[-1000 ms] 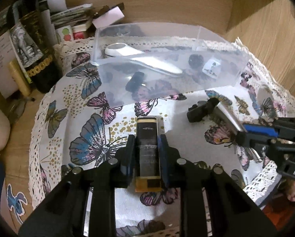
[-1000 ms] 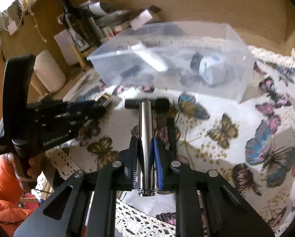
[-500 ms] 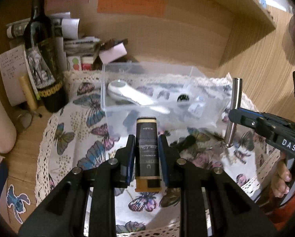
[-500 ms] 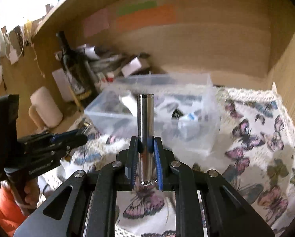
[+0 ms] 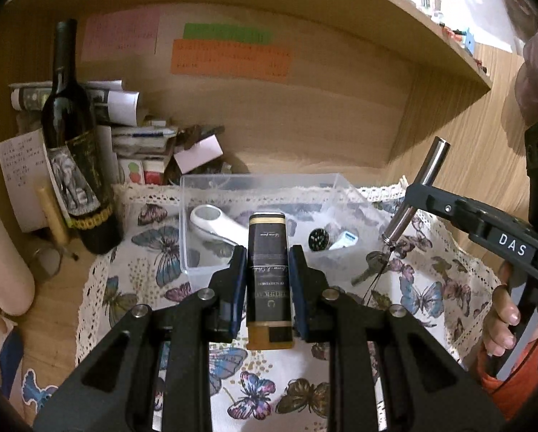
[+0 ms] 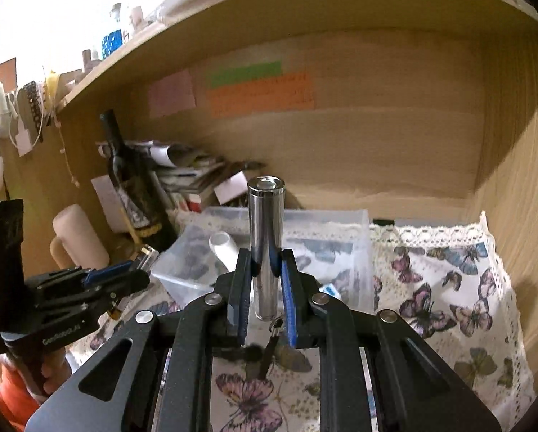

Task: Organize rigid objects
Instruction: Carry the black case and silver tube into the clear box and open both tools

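My left gripper [image 5: 268, 280] is shut on a black and gold lighter [image 5: 268, 270] and holds it in the air in front of the clear plastic box [image 5: 269, 183]. My right gripper [image 6: 265, 291] is shut on a shiny metal tube [image 6: 266, 237] and holds it upright above the butterfly cloth [image 6: 449, 288], with a small dark piece hanging on a cord below it. The tube [image 5: 418, 190] and the right gripper [image 5: 413, 198] also show at the right of the left wrist view. The box holds a white handled tool [image 5: 215, 223], a black round piece [image 5: 317, 239] and a small white piece [image 5: 344, 241].
A wine bottle [image 5: 74, 151] stands at the back left beside a pile of papers and small boxes [image 5: 143, 133]. A wooden shelf [image 5: 305, 10] hangs overhead and a wooden wall [image 6: 521, 180] closes the right side. A pale cylinder [image 6: 78, 237] stands at the left.
Both grippers have lifted their objects off the cloth and tilted up. The metal tube has gone from lying flat to upright. Both views now look towards the back wall.
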{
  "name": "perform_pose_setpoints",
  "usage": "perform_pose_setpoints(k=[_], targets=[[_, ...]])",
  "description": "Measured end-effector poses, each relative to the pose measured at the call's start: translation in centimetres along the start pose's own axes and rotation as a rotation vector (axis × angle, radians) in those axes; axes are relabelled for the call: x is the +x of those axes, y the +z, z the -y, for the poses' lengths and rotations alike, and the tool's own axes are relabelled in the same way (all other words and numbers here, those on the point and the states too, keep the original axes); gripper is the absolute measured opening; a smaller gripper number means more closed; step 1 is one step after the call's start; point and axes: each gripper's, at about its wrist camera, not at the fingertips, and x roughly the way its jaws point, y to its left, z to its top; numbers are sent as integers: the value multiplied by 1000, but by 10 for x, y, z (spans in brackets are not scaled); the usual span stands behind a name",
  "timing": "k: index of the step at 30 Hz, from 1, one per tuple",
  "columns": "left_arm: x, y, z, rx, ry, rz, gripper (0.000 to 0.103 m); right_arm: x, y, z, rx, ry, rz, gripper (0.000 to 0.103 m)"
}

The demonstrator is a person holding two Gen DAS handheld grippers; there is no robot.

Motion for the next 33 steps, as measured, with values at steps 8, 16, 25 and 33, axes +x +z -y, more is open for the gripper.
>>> perform_pose_setpoints(k=[8,16,25,33], targets=[[4,10,-7,-12,2,28,23,1,14,-3,-18,-10,29,14],[23,21,-20,-37,9,7,23,19,33,3,-25,-27,34,14],[47,30,-34,-60,4,-24,23,30,54,-9,-94,-46,74,14],[79,25,-40,-60,-6,-98,23,79,36,5,-38,-8,-87,14]])
